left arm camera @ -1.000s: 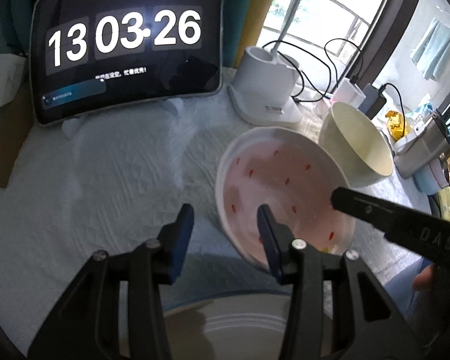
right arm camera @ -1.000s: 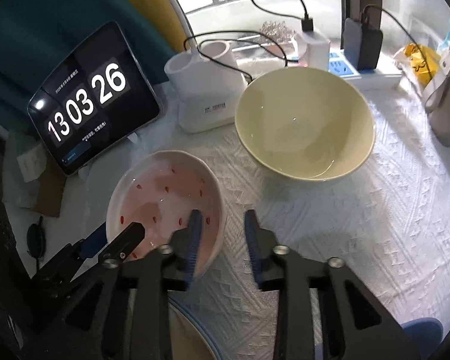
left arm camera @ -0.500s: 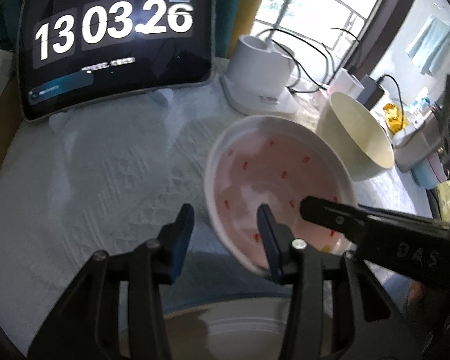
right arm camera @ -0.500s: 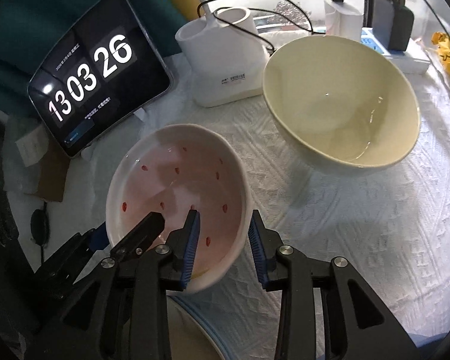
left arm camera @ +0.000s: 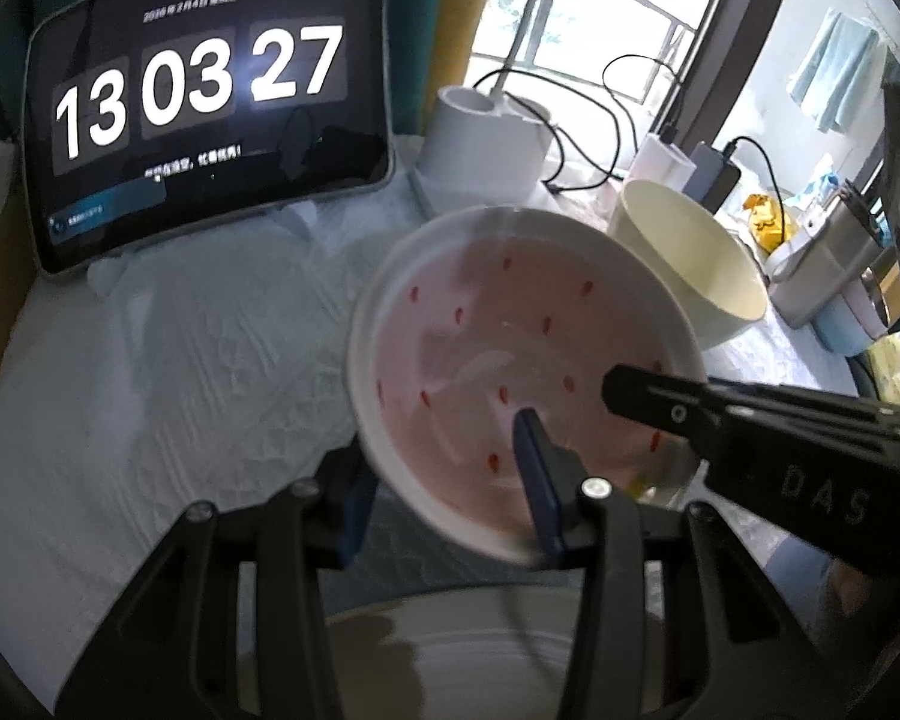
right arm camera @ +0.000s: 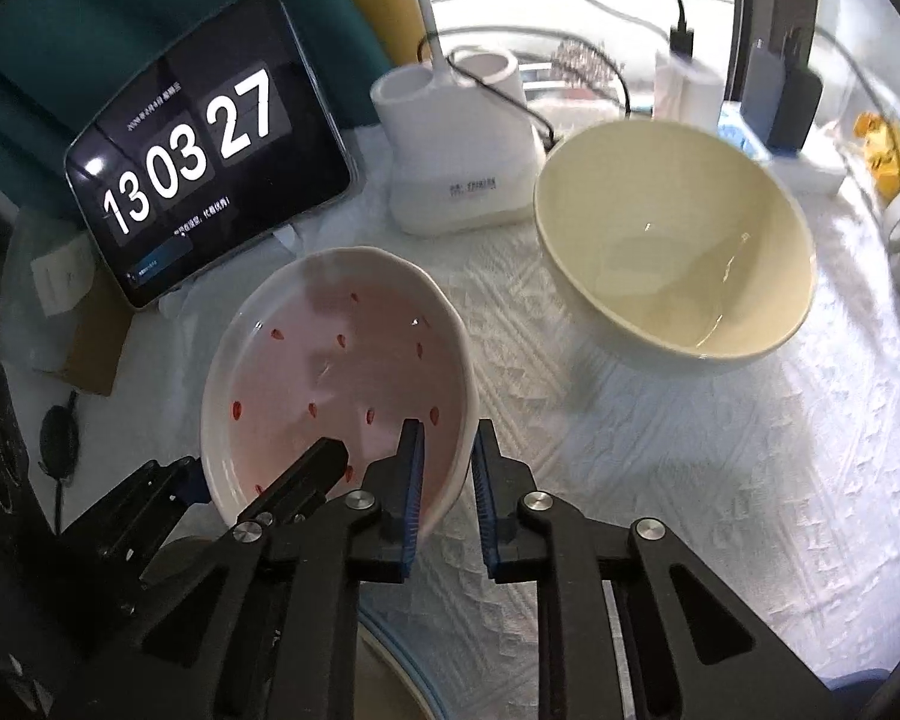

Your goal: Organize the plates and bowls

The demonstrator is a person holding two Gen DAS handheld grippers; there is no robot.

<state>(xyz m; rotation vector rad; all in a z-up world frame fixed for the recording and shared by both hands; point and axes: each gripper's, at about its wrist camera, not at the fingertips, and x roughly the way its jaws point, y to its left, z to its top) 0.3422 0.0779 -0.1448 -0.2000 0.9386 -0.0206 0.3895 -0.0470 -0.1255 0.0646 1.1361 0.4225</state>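
The shallow pink red-flecked ceramic bowl sits tilted on the white textured bench. The right tool, jaws just closing, clamps the bowl's near rim; the left tool straddles the opposite rim, grip unclear. A cream deep bowl stands beside, a clock tablet and white charger stand behind.

Both grippers angled down. Right gripper has just been closing, its jaws now pinched on the bowl rim. Left gripper straddles the opposite rim, half open.
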